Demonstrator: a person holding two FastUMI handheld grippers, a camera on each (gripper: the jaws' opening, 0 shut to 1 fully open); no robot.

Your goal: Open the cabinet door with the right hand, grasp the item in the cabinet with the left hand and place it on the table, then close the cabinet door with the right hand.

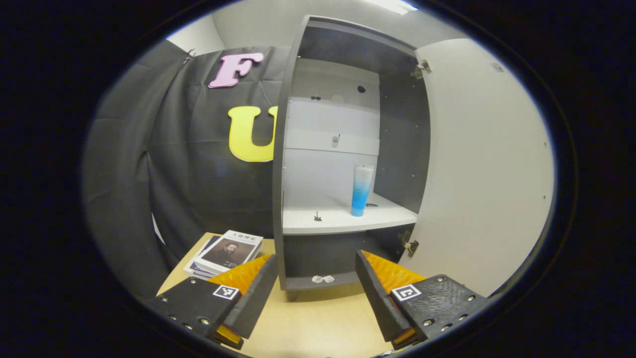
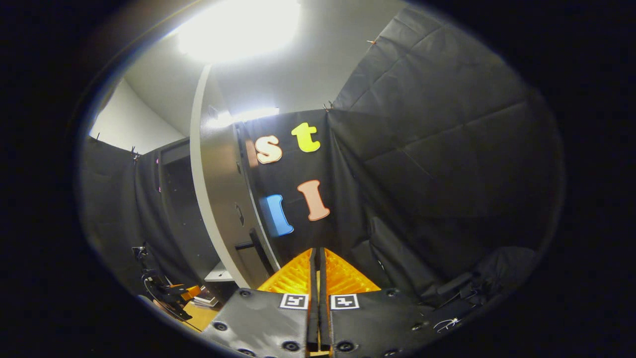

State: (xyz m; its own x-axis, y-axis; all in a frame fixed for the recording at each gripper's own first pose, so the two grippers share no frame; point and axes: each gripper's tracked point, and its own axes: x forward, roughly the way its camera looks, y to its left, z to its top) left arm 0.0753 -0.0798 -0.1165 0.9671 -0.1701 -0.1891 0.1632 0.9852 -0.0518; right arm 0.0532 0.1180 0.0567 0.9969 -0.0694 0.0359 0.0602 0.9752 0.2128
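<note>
Left tongs [image 1: 315, 278] gape empty toward the bottle [image 1: 361, 191] in the open cabinet [image 1: 348, 219] — right tongs [image 2: 316, 298] closed, empty.

We see the cabinet [image 1: 348, 149] with its door [image 1: 487, 164] swung wide to the right | a blue-and-white bottle [image 1: 361, 190] upright on the white shelf [image 1: 338, 221] | our left gripper [image 1: 316, 278], jaws spread apart, above the bench [image 1: 308, 323] | books [image 1: 226, 253] stacked left of the cabinet.
</note>
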